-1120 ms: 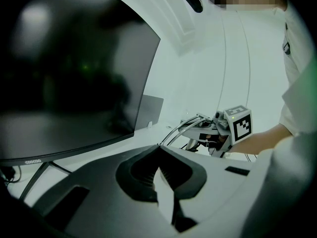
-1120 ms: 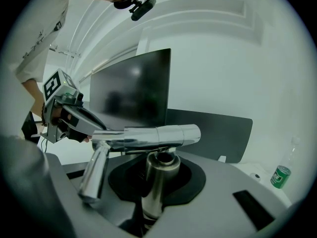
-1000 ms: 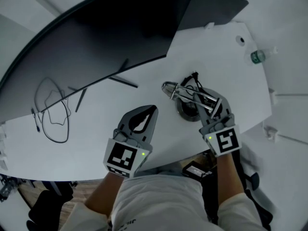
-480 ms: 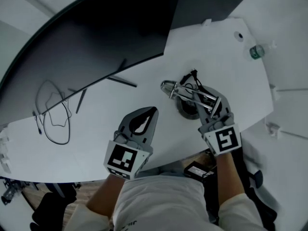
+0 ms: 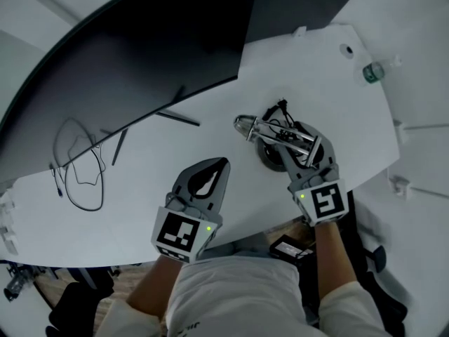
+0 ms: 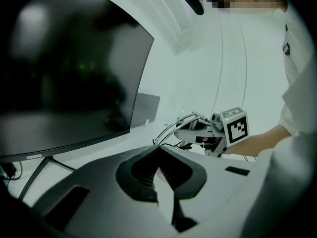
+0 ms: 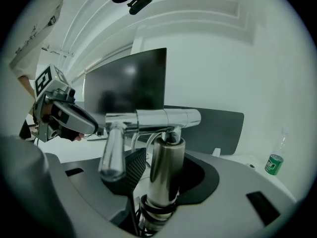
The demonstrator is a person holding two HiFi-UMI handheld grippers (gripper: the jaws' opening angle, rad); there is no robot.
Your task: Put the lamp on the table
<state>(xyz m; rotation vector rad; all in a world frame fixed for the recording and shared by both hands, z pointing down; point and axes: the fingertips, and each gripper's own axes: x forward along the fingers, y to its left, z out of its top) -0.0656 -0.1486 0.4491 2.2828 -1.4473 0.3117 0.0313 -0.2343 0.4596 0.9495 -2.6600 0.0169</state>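
Note:
The chrome lamp (image 5: 277,137) stands on the white table (image 5: 337,90), its round base down and its black cord bunched behind it. My right gripper (image 5: 302,149) is level with the lamp's post. Its jaws have just been opening and now stand apart, with the post (image 7: 166,182) between them and a thin gap beside the ribbed pad (image 7: 130,166). The lamp's head bar (image 7: 158,119) lies across above the jaws. My left gripper (image 5: 223,161) rests to the left of the lamp, its tips together and nothing in them. It also shows from behind (image 6: 158,150).
A large curved monitor (image 5: 140,48) fills the back of the table, with a dark panel (image 5: 302,9) behind it at the right. A loose black cable (image 5: 81,167) lies at the left. A green-labelled bottle (image 5: 374,72) stands past the table's right edge.
The right gripper's jaws have spread apart off the lamp's post, and the lamp stays standing on the table. The left gripper has not moved.

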